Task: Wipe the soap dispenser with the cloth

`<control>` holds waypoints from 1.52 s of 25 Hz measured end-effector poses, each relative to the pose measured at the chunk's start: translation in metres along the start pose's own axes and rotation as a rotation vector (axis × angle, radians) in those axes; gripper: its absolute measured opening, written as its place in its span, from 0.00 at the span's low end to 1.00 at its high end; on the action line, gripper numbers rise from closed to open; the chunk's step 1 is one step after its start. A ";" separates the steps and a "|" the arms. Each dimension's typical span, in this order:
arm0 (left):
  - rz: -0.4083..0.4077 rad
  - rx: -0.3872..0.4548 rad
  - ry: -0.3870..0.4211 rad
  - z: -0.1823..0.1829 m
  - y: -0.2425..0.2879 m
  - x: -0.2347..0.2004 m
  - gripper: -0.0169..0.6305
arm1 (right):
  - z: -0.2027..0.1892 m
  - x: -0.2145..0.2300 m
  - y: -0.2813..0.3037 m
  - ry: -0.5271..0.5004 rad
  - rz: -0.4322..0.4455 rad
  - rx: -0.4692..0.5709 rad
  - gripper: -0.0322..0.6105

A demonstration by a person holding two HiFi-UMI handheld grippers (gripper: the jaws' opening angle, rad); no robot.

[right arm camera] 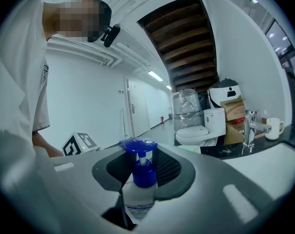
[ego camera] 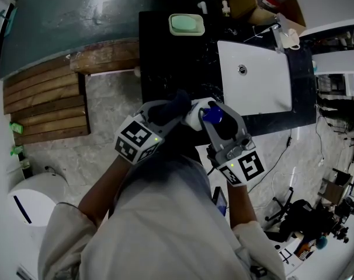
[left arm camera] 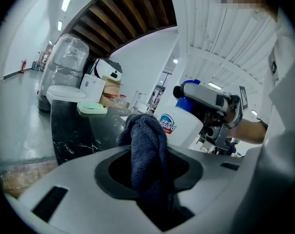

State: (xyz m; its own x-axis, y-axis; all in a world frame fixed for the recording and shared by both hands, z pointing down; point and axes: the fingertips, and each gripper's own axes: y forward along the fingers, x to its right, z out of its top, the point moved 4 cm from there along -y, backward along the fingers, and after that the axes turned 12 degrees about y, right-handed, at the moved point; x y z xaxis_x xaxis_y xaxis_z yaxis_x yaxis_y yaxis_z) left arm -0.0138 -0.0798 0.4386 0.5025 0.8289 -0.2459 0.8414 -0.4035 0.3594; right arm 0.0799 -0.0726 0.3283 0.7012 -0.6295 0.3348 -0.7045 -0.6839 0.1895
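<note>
The soap dispenser (ego camera: 195, 114) is a white bottle with a blue pump (right arm camera: 139, 147), and my right gripper (ego camera: 217, 123) is shut on its body just below the pump. My left gripper (ego camera: 170, 114) is shut on a dark blue-grey cloth (ego camera: 176, 104), which bunches out past its jaws. In the left gripper view the cloth (left arm camera: 147, 145) hangs right in front of the labelled bottle (left arm camera: 180, 125), close to its side; contact cannot be told. Both grippers are held together over the front edge of the black counter (ego camera: 165, 57).
A white sink basin (ego camera: 256, 77) is set in the counter, with a faucet (right arm camera: 249, 126) and a mug (ego camera: 290, 38) behind it. A green soap dish (ego camera: 187, 24) sits at the back. Wooden steps (ego camera: 45, 104) lie left; a toilet (right arm camera: 198, 130) stands beyond.
</note>
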 end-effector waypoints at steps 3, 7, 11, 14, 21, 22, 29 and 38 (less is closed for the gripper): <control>-0.004 -0.017 0.000 -0.003 0.005 0.001 0.24 | 0.000 0.001 -0.002 0.002 0.000 0.003 0.20; -0.005 -0.038 0.003 -0.007 0.008 0.002 0.24 | -0.001 0.001 -0.006 0.004 0.002 0.009 0.20; -0.001 -0.058 0.008 -0.011 0.010 0.005 0.24 | -0.001 -0.001 -0.010 0.003 0.007 0.013 0.20; 0.002 -0.084 0.022 -0.013 0.012 0.006 0.24 | -0.001 0.000 -0.012 0.003 0.012 0.014 0.20; 0.012 -0.191 0.107 -0.019 0.020 0.005 0.24 | -0.002 0.001 -0.013 0.003 0.022 0.014 0.20; 0.013 -0.216 0.129 -0.019 0.020 0.005 0.24 | -0.002 0.001 -0.014 0.002 0.023 0.013 0.20; 0.026 -0.388 0.470 -0.012 0.027 0.007 0.24 | -0.002 0.002 -0.014 0.003 0.036 0.019 0.20; 0.027 -0.442 0.660 -0.009 0.031 0.009 0.24 | -0.002 0.001 -0.014 0.006 0.044 0.027 0.20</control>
State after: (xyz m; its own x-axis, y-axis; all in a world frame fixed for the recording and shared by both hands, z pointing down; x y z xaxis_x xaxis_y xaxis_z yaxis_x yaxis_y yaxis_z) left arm 0.0150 -0.0819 0.4556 0.1835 0.9352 0.3029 0.6040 -0.3504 0.7158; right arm 0.0904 -0.0631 0.3277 0.6688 -0.6570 0.3479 -0.7314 -0.6654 0.1494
